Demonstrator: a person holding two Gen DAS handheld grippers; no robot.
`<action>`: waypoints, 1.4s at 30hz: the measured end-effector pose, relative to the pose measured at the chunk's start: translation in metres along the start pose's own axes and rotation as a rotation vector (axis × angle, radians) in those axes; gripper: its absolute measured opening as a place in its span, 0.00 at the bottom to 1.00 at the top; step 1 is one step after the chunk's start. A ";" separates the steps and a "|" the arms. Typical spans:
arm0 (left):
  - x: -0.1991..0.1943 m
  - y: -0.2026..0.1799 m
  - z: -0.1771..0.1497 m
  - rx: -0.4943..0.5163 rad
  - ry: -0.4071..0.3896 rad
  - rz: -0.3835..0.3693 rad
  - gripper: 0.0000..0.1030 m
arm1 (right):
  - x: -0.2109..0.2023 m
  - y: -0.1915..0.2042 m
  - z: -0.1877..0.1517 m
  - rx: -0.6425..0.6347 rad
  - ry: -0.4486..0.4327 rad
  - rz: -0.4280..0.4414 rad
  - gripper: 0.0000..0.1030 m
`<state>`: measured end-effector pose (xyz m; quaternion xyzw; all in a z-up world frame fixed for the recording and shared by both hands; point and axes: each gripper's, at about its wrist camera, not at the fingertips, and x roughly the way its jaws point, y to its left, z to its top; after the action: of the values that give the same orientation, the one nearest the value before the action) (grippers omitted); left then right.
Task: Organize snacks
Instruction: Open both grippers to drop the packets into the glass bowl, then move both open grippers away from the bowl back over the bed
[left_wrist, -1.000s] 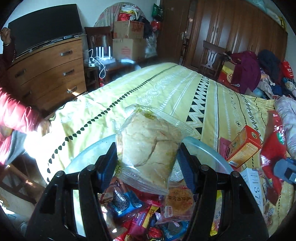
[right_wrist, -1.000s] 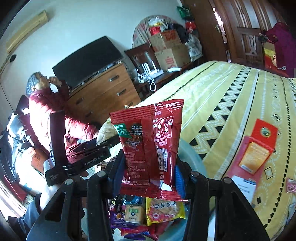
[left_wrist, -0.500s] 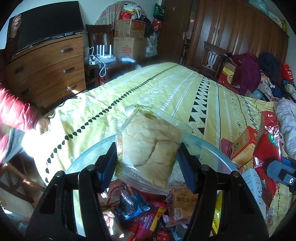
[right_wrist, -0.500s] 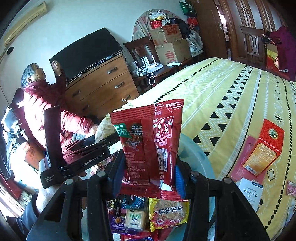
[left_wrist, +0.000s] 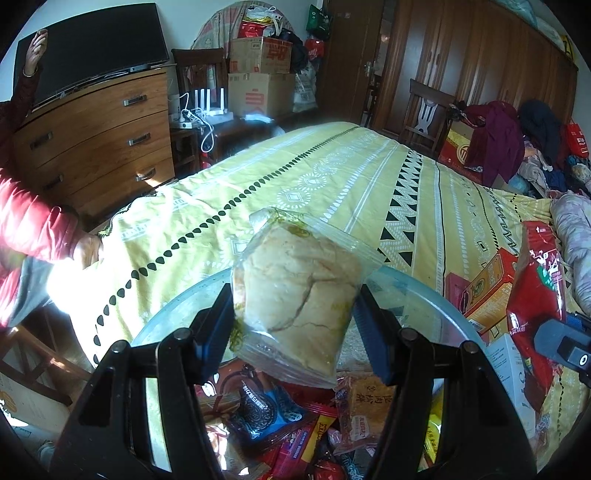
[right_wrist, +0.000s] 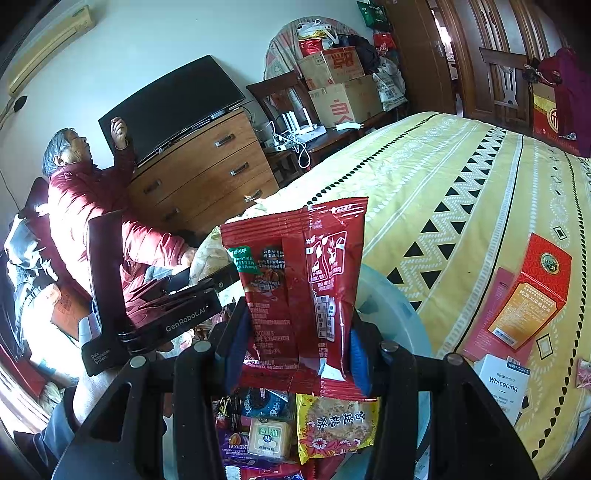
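Both jaws are clamped on snacks: the left gripper (left_wrist: 295, 325) squeezes a bagged bun (left_wrist: 295, 299) between its blue pads, and the right gripper (right_wrist: 295, 350) pinches a red packet (right_wrist: 295, 291) that stands upright, long axis vertical, its top edge well above the fingers. Each held snack hangs over a pale blue basin (left_wrist: 417, 291) that sits on the yellow patterned bed (left_wrist: 332, 177). The basin holds a loose heap of wrapped snacks, among them a yellow pastry pack (right_wrist: 336, 424), a blue cookie pack (left_wrist: 262, 410) and a small white biscuit pack (right_wrist: 267, 437). From the left wrist view the red packet shows off to the right, so the two grippers sit side by side above the basin, the left one holding the bun tilted, its clear wrapper loose around it. Right of the basin, on the bed, lie an orange box (right_wrist: 528, 299) and a white box (right_wrist: 502, 384), apart from the heap. Which way the held snacks should go next is unclear; the basin lies directly below both.
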<state>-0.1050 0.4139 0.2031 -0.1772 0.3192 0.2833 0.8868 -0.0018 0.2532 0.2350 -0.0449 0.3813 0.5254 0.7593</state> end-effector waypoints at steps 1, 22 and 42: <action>0.001 0.000 0.000 0.000 0.001 0.001 0.62 | 0.001 0.000 0.000 0.001 0.002 0.002 0.50; 0.009 0.006 -0.002 0.003 0.022 0.019 0.65 | 0.006 0.000 -0.004 0.023 0.008 0.004 0.63; -0.140 -0.237 -0.053 0.345 -0.191 -0.451 1.00 | -0.238 -0.091 -0.151 0.146 -0.279 -0.453 0.99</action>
<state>-0.0728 0.1493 0.2894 -0.0631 0.2304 0.0359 0.9704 -0.0440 -0.0401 0.2471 -0.0012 0.2902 0.3143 0.9039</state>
